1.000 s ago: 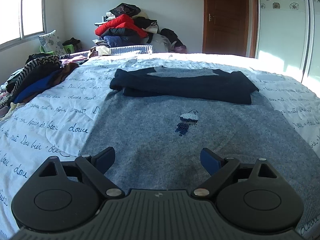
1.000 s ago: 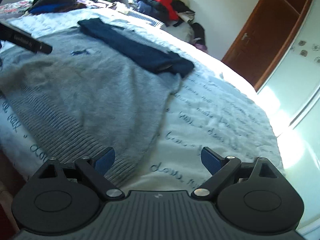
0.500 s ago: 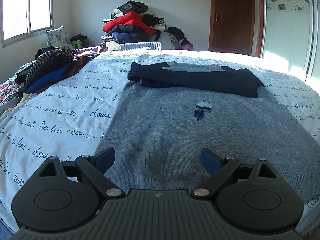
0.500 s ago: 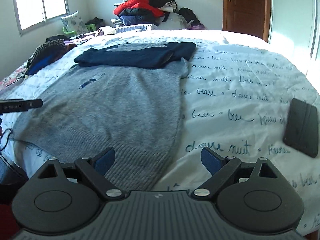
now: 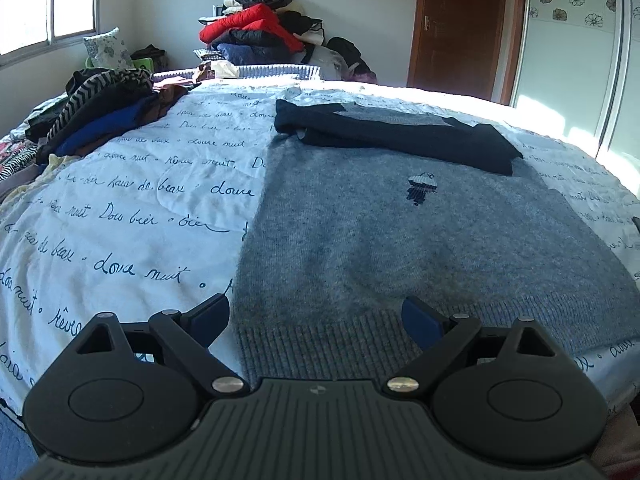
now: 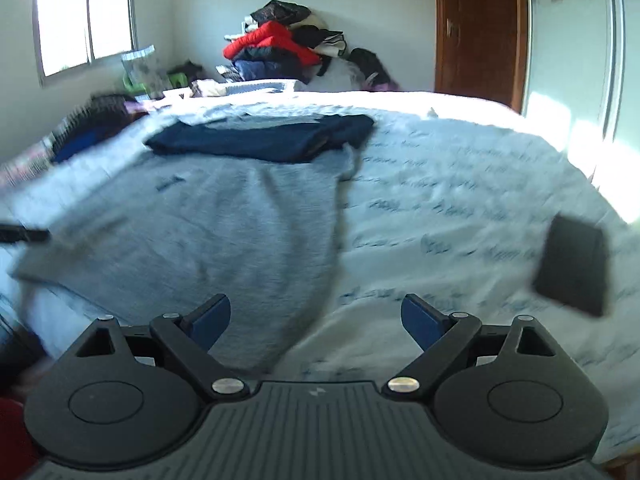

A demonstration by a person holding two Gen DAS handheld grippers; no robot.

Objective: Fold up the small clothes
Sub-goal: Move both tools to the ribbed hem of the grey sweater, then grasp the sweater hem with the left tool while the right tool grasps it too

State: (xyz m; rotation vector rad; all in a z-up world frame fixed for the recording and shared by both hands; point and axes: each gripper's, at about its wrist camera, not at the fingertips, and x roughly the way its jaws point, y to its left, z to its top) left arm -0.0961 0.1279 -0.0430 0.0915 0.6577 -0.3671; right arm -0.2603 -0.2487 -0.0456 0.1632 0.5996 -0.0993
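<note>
A grey knit sweater (image 5: pixel 400 240) lies flat on the bed, its navy sleeves (image 5: pixel 392 138) folded across the chest and its ribbed hem nearest me. My left gripper (image 5: pixel 318 318) is open and empty, just above the hem's left corner. My right gripper (image 6: pixel 316 320) is open and empty, above the hem's right corner where the sweater (image 6: pixel 224 236) meets the sheet. The right wrist view is blurred. A tip of the left gripper (image 6: pixel 24 235) shows at that view's left edge.
The bed has a white sheet with blue handwriting (image 5: pixel 132 200). A pile of clothes (image 5: pixel 92 112) lies at the left, a bigger heap (image 5: pixel 260 32) at the back wall. A dark flat object (image 6: pixel 572 264) lies on the sheet at the right. A brown door (image 5: pixel 460 24) stands behind.
Both grippers have drawn back towards the near edge of the bed, so the ribbed hem now shows. The right gripper swung to face along the bed. Both stayed open.
</note>
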